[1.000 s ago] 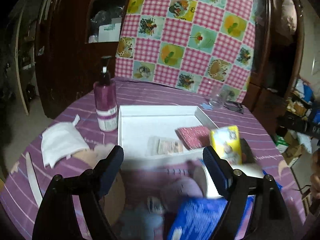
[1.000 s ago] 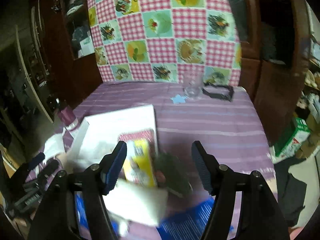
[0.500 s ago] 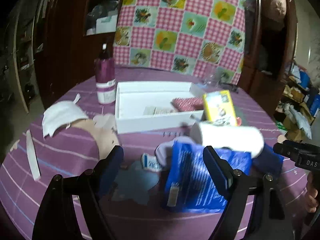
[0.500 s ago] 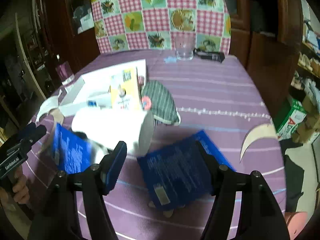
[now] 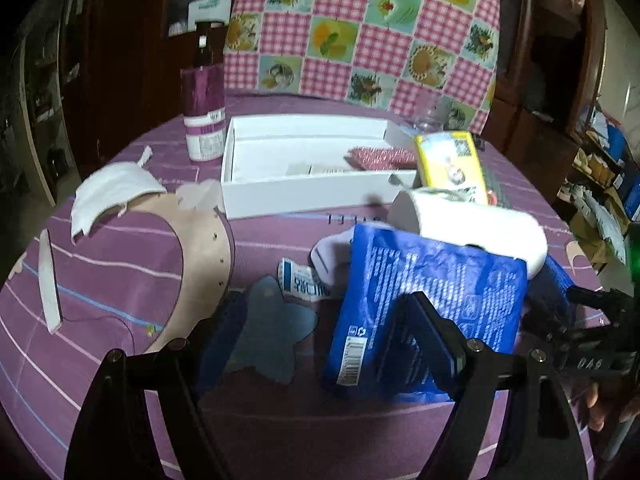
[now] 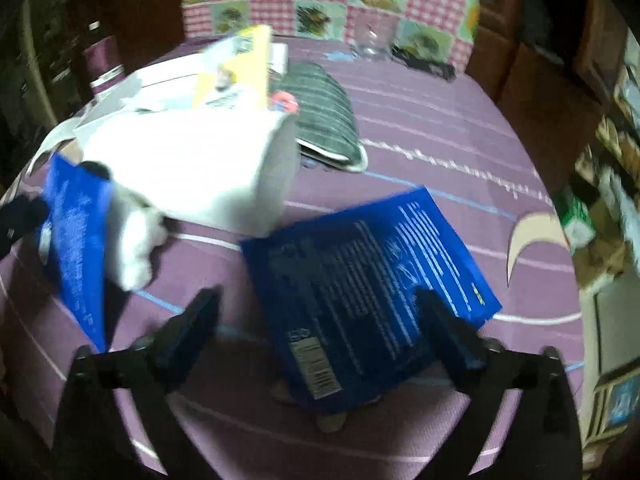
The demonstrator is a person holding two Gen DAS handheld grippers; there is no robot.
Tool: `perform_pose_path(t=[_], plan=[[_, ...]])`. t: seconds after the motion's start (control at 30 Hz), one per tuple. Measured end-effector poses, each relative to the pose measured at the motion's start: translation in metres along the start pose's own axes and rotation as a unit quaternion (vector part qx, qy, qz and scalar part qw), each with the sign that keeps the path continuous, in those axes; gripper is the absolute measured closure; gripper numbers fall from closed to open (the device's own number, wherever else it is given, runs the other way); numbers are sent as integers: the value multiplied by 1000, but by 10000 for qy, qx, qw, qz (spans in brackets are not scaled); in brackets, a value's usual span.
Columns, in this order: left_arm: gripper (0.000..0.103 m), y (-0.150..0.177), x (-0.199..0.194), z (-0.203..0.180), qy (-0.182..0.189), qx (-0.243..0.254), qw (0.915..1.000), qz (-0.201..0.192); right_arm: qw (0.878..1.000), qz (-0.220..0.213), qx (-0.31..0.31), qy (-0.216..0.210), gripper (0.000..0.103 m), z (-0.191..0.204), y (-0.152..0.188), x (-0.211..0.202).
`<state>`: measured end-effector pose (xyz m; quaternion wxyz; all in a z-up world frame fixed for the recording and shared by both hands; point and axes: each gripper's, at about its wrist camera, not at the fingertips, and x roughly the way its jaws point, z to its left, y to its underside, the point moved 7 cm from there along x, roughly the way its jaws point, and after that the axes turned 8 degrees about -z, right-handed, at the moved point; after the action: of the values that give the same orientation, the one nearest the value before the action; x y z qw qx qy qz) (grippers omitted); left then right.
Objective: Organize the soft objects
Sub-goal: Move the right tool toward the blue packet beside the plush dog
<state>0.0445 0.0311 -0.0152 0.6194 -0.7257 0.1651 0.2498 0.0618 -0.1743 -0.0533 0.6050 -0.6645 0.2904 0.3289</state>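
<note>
On my far left a white cloth (image 5: 112, 194) lies on the purple tablecloth (image 5: 132, 276), with the white box (image 5: 304, 160) further in. My left gripper (image 5: 320, 340) hangs wide and empty over a blue star cutout (image 5: 268, 332) and one blue packet (image 5: 424, 304). My right gripper (image 6: 320, 328) has just spread wider, pads clear of a second blue packet (image 6: 368, 276) lying flat between them.

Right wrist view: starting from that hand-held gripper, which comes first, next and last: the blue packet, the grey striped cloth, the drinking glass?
1. Blue packet, lying flat just ahead of the right hand-held gripper, between its open fingers.
2. Grey striped cloth, mid-table.
3. Drinking glass, at the far edge.
</note>
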Motion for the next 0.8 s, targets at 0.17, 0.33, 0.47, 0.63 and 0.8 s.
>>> perform_pose_path(t=[0.17,0.33,0.47,0.63,0.8], plan=[[21,2,1,-1,-5,41,10000,55,9999,27,134,53,0,-7,-1,1],[21,1,0,-2,3,75,10000,37,9999,29,136,51,0,-6,-1,1],[21,0,-4,-5,39,145,9999,-50,9999,30,136,51,0,-6,-1,1],[21,-1,-6,-5,50,123,9999,-89,9999,31,136,50,0,-6,-1,1],[21,-2,-6,-4,37,102,9999,-91,9999,31,137,49,0,-6,-1,1]])
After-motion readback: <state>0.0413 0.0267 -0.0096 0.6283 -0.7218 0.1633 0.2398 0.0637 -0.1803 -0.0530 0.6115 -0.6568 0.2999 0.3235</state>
